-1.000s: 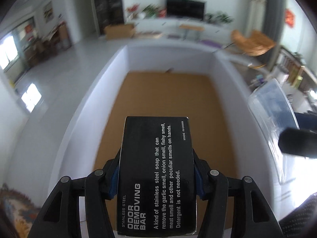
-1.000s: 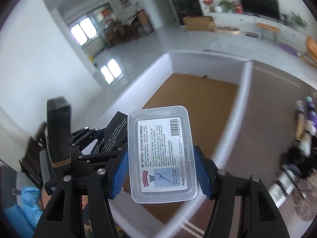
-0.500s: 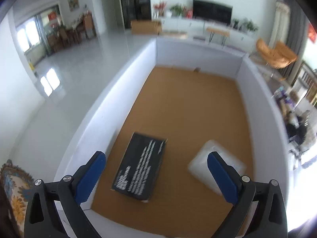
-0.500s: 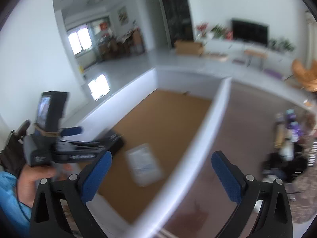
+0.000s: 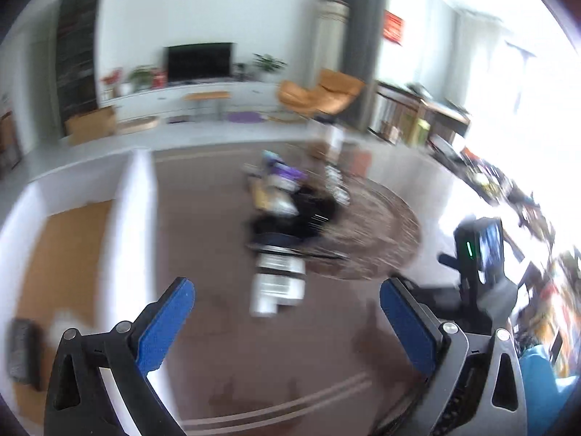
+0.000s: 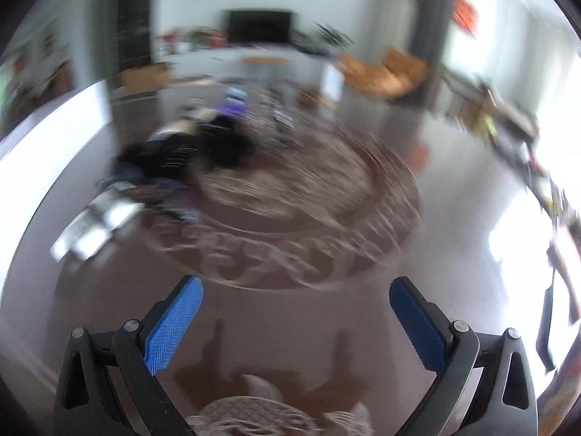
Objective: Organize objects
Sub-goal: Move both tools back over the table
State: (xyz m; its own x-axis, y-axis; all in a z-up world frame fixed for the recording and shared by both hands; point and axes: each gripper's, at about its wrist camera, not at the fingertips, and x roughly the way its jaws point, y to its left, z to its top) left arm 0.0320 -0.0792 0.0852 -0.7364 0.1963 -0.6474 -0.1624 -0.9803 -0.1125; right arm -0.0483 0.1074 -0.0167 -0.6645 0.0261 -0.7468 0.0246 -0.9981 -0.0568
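Both grippers are empty right now, fingers spread wide with nothing between them. The left gripper (image 5: pixel 287 301) points over the dark brown tabletop (image 5: pixel 203 239) toward a blurry heap of mixed household items (image 5: pixel 290 214), black stuff, white packets and something purple all jumbled together. The right gripper (image 6: pixel 296 307) looks at the same heap (image 6: pixel 181 160) from the other side, with a round patterned brown mat (image 6: pixel 301 214) lying in front of its fingers.

What could go wrong: everything is smeared with motion blur, so a grab made at this speed could easily clip the wrong item or shove the heap around. The items overlap, so closing on one may drag its neighbour along.

Position-wise, the heap sits well ahead of the left fingers, roughly centred between them. For the right fingers it's off to the upper left, well apart. The white-walled box with a cork-brown floor (image 5: pixel 65 254) sits at far left of the left view, with a black carton (image 5: pixel 21 352) lying inside.
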